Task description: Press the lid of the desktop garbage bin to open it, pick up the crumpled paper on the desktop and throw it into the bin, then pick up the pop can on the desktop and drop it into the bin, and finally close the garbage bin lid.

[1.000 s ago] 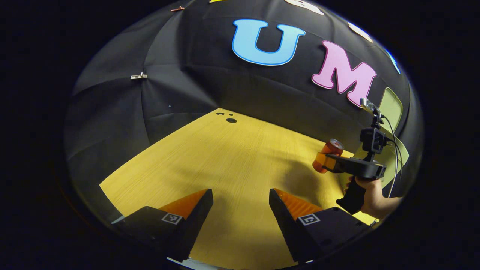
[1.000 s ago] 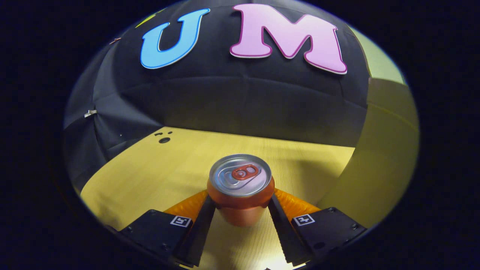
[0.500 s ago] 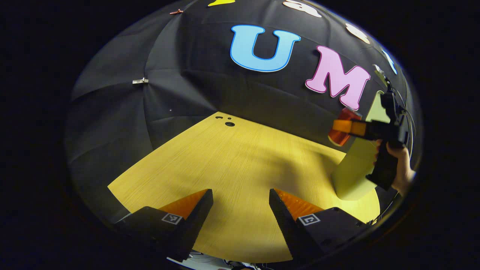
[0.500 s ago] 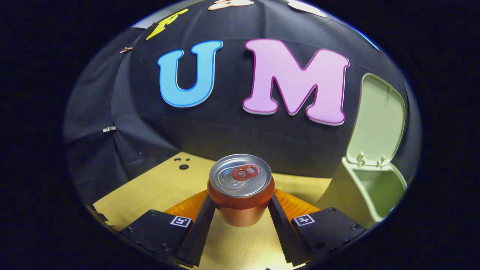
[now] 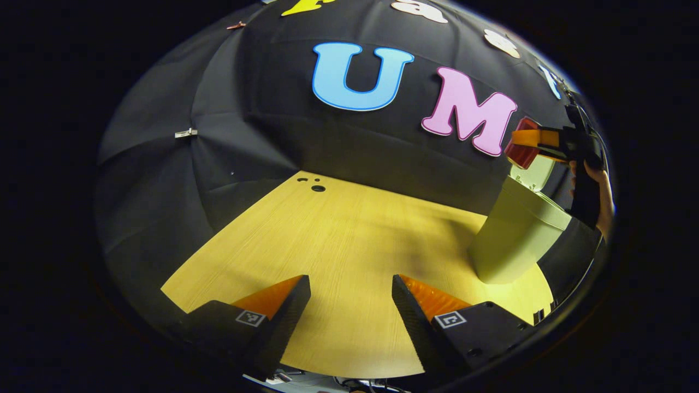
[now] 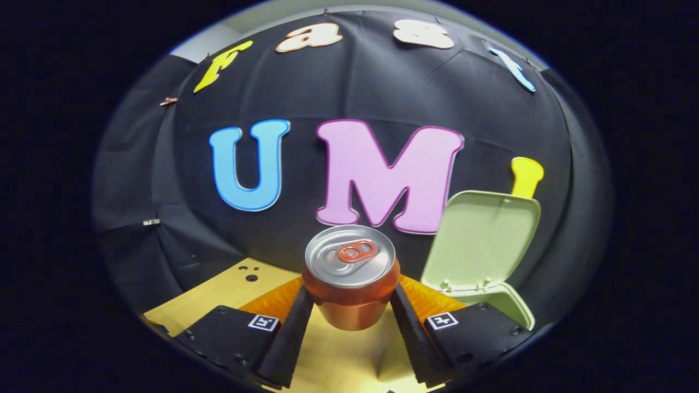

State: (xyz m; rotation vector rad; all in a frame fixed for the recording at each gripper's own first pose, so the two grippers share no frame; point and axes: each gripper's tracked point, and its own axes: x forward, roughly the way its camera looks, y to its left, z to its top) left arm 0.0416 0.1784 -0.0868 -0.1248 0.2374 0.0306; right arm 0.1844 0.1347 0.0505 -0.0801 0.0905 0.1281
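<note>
In the left gripper view, your left gripper (image 5: pixel 351 311) hangs with its fingers spread wide over the yellow wood-grain desktop (image 5: pixel 338 240), while far right your right gripper (image 5: pixel 538 143) carries the orange pop can (image 5: pixel 522 150) above the pale green plastic bin (image 5: pixel 510 234). In the right gripper view, your right gripper (image 6: pixel 352 316) is clamped on the upright can (image 6: pixel 350 275), both fingers against its sides, its silver top and red tab unopened, with the bin's lid (image 6: pixel 483 240) standing open just beyond it.

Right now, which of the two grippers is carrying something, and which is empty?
The right gripper carries the pop can, clamped upright between both fingers. The left gripper is open, with nothing between its fingers.
</note>
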